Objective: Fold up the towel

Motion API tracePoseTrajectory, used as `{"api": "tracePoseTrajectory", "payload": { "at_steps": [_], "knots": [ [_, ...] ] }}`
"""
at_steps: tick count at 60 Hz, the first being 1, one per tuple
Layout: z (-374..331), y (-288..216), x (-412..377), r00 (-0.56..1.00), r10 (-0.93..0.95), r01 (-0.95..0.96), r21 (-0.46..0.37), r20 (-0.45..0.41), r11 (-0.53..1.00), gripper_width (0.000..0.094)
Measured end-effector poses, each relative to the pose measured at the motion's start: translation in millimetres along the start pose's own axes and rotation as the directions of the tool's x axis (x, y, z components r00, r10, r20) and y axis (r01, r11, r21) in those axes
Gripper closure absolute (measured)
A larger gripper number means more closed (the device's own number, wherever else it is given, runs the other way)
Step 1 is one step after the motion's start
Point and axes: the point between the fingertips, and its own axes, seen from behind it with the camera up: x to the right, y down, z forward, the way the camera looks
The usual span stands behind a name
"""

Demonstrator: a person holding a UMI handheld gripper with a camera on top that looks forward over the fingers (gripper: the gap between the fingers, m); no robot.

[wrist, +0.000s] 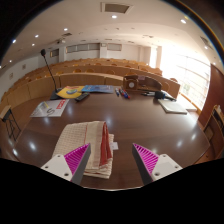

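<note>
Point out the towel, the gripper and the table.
towel (85,146), gripper view, middle of its folded beige top.
gripper (111,158), gripper view, midway between its open fingertips.
table (150,125), gripper view, bare dark wood beyond the fingers.

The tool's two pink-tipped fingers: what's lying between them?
In the gripper view, the folded towel lies on the brown table between the open tool's fingers, nearer one finger, reaching beyond both.
</note>
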Motion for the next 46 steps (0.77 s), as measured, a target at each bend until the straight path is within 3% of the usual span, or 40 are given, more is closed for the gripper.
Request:
{"api": "tracePoseTrajectory", "payload": {
  "at_steps": [30,46],
  "knots": [
    [-176.2,37.9,-63.9,0.999,-0.030,0.031,0.038,-0.033,0.999,0.0089],
    [-232.3,55.4,-81.8,0.999,-0.027,0.029,0.052,-0.046,0.998,0.0091]
  ]
}}
